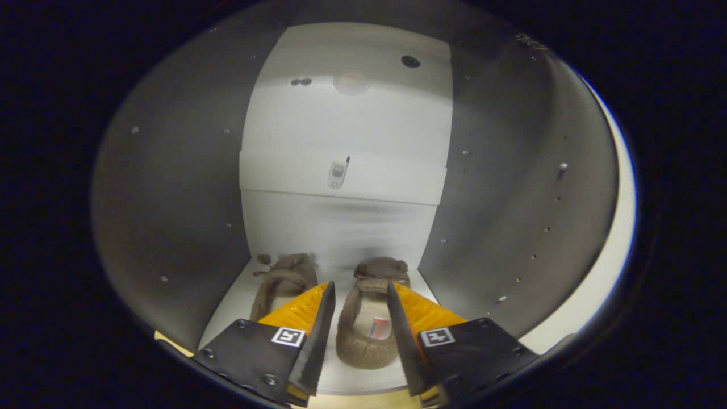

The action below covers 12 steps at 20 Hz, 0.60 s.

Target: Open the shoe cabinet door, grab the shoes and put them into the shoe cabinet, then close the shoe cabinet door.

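Brown fuzzy slipper [366,335] lies between your tongs [360,292], whose fingers stand apart, not pressing it. Its pair [284,281] rests just ahead to the left, both on the cabinet floor [335,378]. If you withdraw carelessly, I think a finger may drag the slipper out.
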Each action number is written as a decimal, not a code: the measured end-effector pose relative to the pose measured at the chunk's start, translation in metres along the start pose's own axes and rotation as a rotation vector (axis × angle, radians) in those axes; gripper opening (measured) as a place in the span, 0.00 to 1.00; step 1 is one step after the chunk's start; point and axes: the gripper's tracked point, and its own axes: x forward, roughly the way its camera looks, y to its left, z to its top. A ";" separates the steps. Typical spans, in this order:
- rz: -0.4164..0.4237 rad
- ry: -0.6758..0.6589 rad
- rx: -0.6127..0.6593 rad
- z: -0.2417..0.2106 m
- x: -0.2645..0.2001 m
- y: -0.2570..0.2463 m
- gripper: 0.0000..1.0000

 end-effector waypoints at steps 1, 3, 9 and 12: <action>0.013 -0.019 0.013 0.004 -0.009 0.001 0.63; 0.013 -0.050 0.026 0.013 -0.034 -0.003 0.73; 0.064 -0.175 0.097 0.031 -0.144 -0.007 0.98; 0.060 -0.235 0.131 0.034 -0.218 -0.018 0.98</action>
